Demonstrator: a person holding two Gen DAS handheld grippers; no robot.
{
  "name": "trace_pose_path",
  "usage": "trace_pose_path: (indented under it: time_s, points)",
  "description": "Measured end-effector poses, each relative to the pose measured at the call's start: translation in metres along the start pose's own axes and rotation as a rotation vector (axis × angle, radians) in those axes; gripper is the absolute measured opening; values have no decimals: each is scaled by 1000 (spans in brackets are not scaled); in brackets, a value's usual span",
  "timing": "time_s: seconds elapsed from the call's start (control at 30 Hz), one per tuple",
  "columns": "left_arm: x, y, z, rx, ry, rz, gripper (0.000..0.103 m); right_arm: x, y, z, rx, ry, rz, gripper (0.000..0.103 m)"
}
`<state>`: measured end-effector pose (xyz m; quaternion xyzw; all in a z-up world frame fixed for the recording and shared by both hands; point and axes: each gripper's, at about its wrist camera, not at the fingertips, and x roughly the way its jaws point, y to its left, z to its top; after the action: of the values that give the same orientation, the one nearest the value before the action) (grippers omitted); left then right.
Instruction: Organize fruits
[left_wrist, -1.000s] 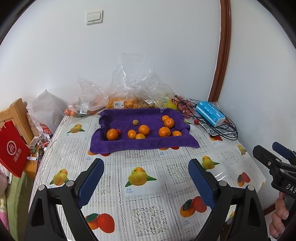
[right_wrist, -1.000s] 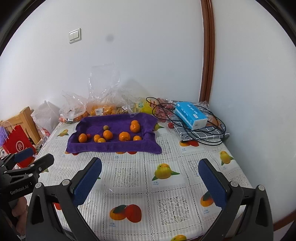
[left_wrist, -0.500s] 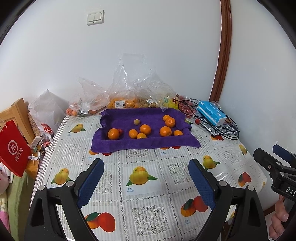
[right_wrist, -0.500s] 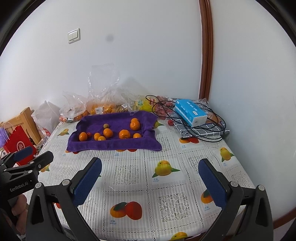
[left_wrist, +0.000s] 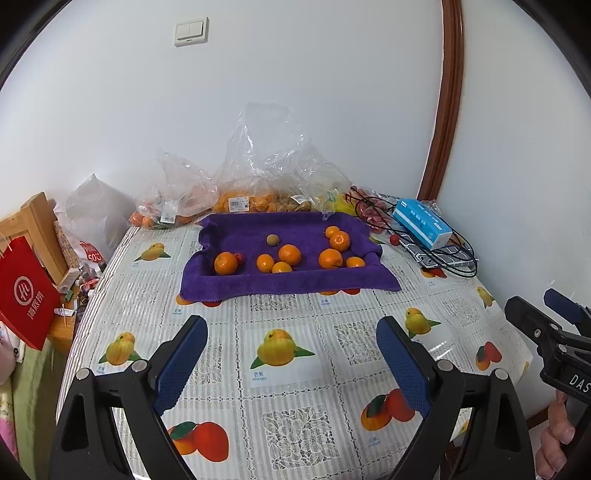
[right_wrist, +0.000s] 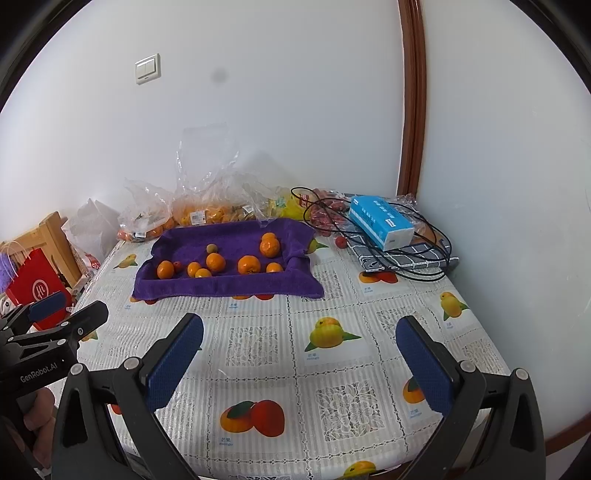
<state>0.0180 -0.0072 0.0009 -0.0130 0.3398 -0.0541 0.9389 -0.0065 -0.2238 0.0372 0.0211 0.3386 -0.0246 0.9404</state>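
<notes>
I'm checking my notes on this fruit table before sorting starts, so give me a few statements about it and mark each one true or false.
1. The oranges lie on a purple towel. True.
2. The left tool is clamped on an orange. False: it is open, with nothing between its fingers.
3. A blue box sits to the right of the towel, on black cables. True.
4. The right tool holds a plastic bag. False: it is open and holds nothing; the plastic bags are by the wall.
5. A small red fruit lies off the towel, near the box. True.
</notes>
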Motion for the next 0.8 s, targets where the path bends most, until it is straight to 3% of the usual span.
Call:
trace_pose_path:
  time_s: [0.8]
  points:
    - [0,1,0,-2,0,3,93,2,5,-3,2,4,4,102]
